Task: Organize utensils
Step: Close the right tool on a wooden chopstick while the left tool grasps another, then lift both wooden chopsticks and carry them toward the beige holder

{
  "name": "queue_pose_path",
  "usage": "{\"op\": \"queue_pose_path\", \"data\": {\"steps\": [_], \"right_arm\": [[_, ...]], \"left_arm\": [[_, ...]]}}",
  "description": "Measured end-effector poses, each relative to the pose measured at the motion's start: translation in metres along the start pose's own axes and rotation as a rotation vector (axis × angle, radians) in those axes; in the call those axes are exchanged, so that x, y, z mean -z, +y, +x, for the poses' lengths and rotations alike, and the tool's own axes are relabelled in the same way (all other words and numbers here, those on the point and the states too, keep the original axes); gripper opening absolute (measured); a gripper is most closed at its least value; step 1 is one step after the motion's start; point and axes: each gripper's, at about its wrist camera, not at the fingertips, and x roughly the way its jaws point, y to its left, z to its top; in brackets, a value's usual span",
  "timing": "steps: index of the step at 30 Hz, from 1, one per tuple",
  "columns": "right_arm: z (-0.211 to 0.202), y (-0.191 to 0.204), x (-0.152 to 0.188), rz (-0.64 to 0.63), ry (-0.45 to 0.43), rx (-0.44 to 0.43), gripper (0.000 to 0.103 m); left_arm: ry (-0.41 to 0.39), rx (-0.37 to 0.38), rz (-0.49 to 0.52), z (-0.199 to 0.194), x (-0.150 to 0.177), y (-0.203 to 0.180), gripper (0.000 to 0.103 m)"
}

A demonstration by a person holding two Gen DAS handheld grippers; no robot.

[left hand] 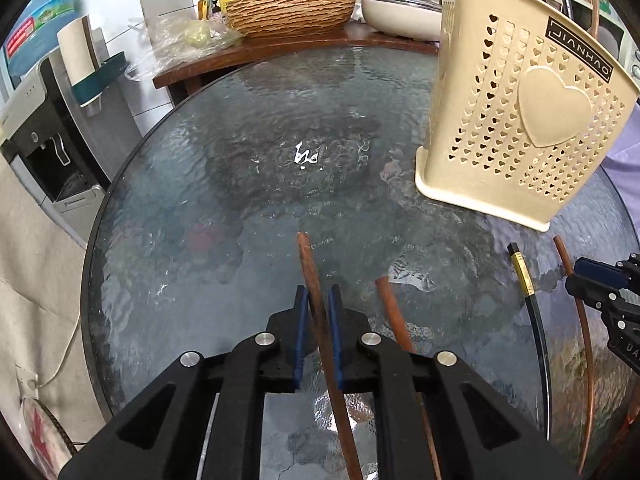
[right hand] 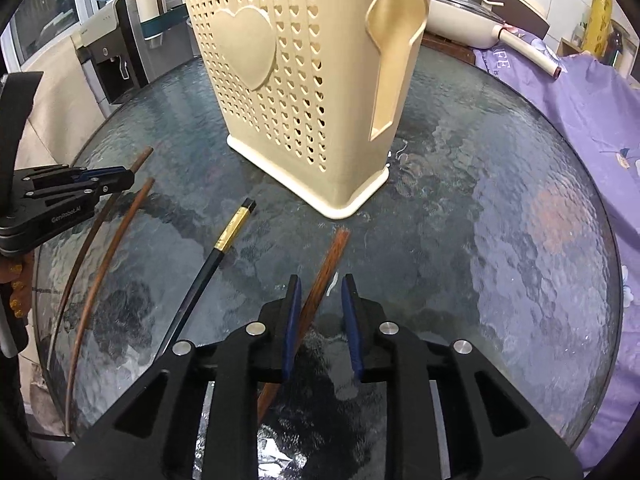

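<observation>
A beige perforated utensil holder (left hand: 516, 120) (right hand: 304, 80) stands upright on the round glass table (left hand: 240, 160). My left gripper (left hand: 319, 296) is shut on a brown chopstick (left hand: 310, 264), which runs between its blue pads. A second brown chopstick (left hand: 390, 304) lies just right of it. A black chopstick with a gold band (left hand: 526, 280) (right hand: 228, 240) lies on the glass. My right gripper (right hand: 320, 284) is open around another brown chopstick (right hand: 328, 264) lying on the table; its jaws stand apart from it. The left gripper also shows at the left in the right wrist view (right hand: 120, 178).
A wooden counter at the back holds a woven basket (left hand: 292, 12), a white pan (left hand: 400, 16) and a plastic bag (left hand: 180, 36). A water dispenser (left hand: 52, 128) stands left of the table. A purple cloth (right hand: 580, 112) covers the table's right side.
</observation>
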Motion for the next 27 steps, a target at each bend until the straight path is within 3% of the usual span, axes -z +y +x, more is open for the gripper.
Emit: {"op": "queue_pose_path", "data": {"steps": [12, 17, 27], "right_arm": [[0.003, -0.001, -0.003, 0.033, -0.024, 0.010, 0.008], [0.000, -0.009, 0.001, 0.070, -0.046, -0.033, 0.008], [-0.047, -0.015, 0.003, 0.059, -0.199, -0.093, 0.008]], "left_arm": [[-0.015, 0.000, -0.036, 0.003, 0.000, -0.001, 0.008], [-0.034, 0.028, -0.054, -0.001, 0.001, -0.001, 0.007], [-0.142, 0.091, -0.043, -0.045, 0.000, -0.008, 0.007]]}}
